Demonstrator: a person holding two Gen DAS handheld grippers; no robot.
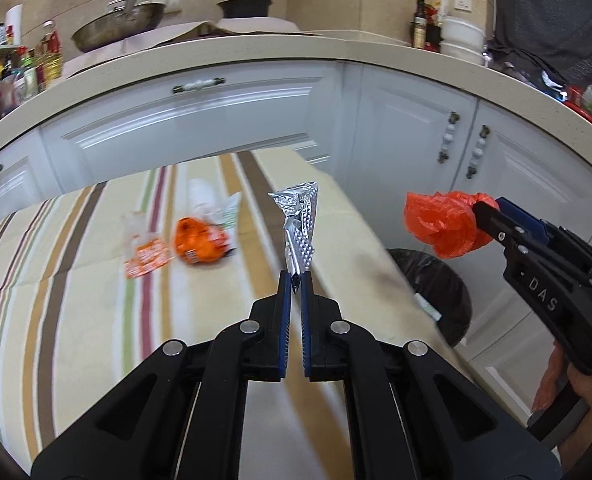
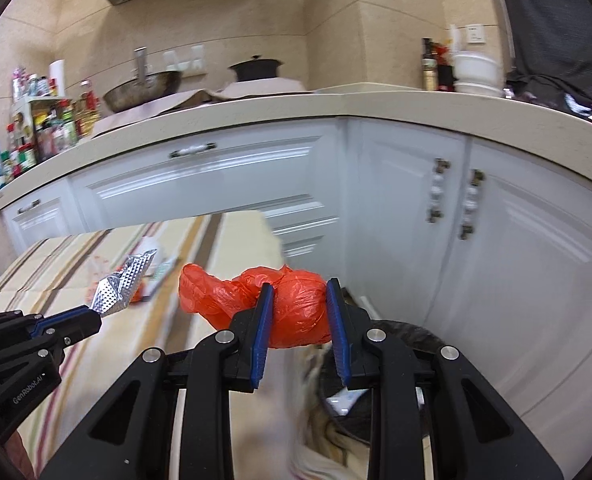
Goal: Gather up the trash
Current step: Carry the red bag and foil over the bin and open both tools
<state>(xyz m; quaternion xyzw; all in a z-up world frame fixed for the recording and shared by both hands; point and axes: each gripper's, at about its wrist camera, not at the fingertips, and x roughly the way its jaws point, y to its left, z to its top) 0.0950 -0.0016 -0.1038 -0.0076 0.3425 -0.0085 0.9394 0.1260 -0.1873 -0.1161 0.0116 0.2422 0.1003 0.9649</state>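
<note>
Crumpled foil wrapper (image 1: pixel 298 224) pinched upright in left gripper (image 1: pixel 296 280), jaws nearly closed on its lower end, held above striped tablecloth (image 1: pixel 75 300). Red plastic bag (image 2: pixel 296 308) clamped between right gripper (image 2: pixel 300 304) pads, narrow gap, above black-lined trash bin (image 1: pixel 444 280) at table's right edge. Orange wrapper (image 1: pixel 199 240), clear packet (image 1: pixel 145 246) lie farther left on cloth. White cabinets (image 1: pixel 215 120) beyond.

Each tool (image 1: pixel 296 280) is black with blue ribbed pads (image 2: pixel 260 340), silver round rivets and white lettering.
</note>
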